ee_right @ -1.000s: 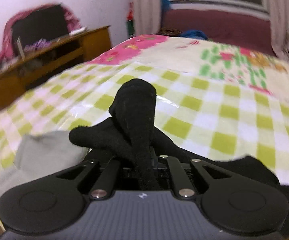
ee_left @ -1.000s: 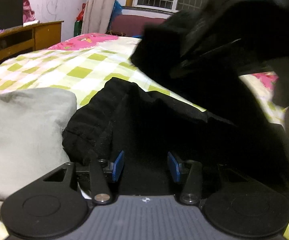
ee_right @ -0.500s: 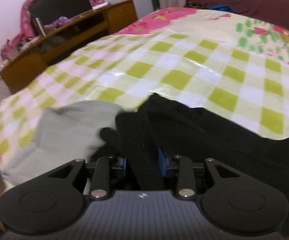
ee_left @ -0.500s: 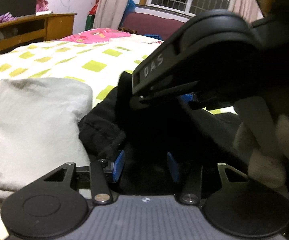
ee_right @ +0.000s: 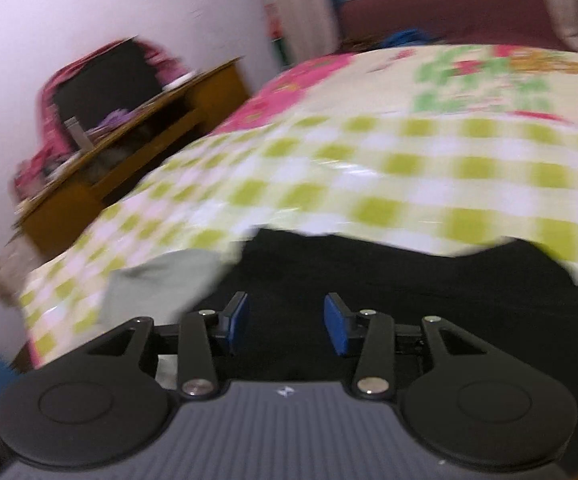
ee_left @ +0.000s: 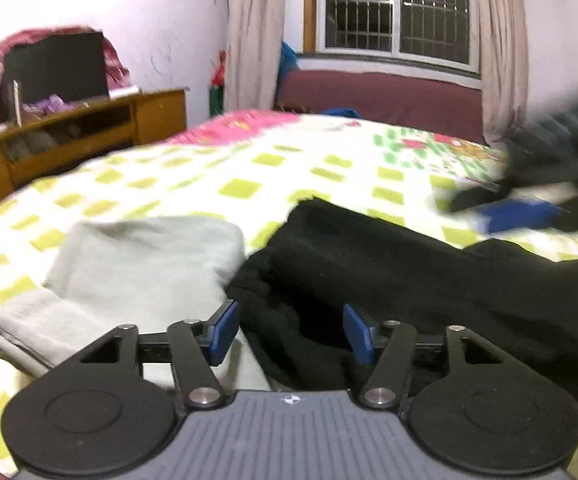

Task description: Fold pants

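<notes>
Black pants [ee_left: 409, 276] lie folded on the checked bed [ee_left: 217, 176], touching a grey garment [ee_left: 141, 268] on their left. Left gripper [ee_left: 290, 334] jaws have just been opening and stand apart over the pants, pressing on nothing. Right gripper [ee_right: 286, 323] jaws have likewise been opening, apart and empty above the pants.

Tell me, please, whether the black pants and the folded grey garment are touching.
Touching: the left wrist view shows the black pants bunched against the right edge of the grey garment, with no bedspread between them.
</notes>
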A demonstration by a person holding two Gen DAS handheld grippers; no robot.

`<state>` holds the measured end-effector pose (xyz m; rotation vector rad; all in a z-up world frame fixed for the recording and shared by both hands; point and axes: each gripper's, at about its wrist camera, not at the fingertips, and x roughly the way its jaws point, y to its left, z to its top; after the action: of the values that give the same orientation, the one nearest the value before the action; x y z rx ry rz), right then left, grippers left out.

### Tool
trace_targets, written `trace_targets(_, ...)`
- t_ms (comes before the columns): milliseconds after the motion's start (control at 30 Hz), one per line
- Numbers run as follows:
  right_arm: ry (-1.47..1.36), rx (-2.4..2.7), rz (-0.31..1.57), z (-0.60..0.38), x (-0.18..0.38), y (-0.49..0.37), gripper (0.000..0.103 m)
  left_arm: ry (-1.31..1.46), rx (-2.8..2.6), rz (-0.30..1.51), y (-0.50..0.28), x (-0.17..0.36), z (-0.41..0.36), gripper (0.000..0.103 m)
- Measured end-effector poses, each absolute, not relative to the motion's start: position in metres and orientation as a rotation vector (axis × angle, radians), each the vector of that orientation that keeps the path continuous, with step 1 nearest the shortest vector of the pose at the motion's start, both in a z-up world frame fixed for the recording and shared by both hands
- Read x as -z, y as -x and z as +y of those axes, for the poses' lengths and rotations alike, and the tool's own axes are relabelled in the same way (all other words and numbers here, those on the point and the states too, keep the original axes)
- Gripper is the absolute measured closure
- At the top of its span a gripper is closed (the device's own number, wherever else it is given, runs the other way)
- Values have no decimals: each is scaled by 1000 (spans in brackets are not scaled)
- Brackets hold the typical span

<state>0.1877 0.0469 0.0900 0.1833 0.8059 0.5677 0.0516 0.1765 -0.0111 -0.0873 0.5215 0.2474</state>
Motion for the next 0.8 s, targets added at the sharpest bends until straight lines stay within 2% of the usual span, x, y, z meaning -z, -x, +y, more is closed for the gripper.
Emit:
trace_targets(200, -211, -230, 787, -80, -78, -170, 57, -24, -281, 422, -43, -5, 158, 31)
trace_targets(267, -268, -142, 802, -118, -66, -166, 55, -90, -222, 411, -48, -10, 143, 26)
trace_targets(367, -403, -90, 836, -156, -44, -164, 53, -156, -119, 419, -61, -11, 118, 24)
trace_targets(567, -692, -244, 898, -187, 3, -174, 44, -268, 19, 544, -95, 11, 76, 23)
trace_targets(600, -727, -287, 912, -190, 10, -177, 39, -275, 26, 578, -100, 16, 73, 23)
trace_targets(800, -889, -463, 916, -189, 28, -191, 40, -269, 37, 643, -113, 19, 76, 23)
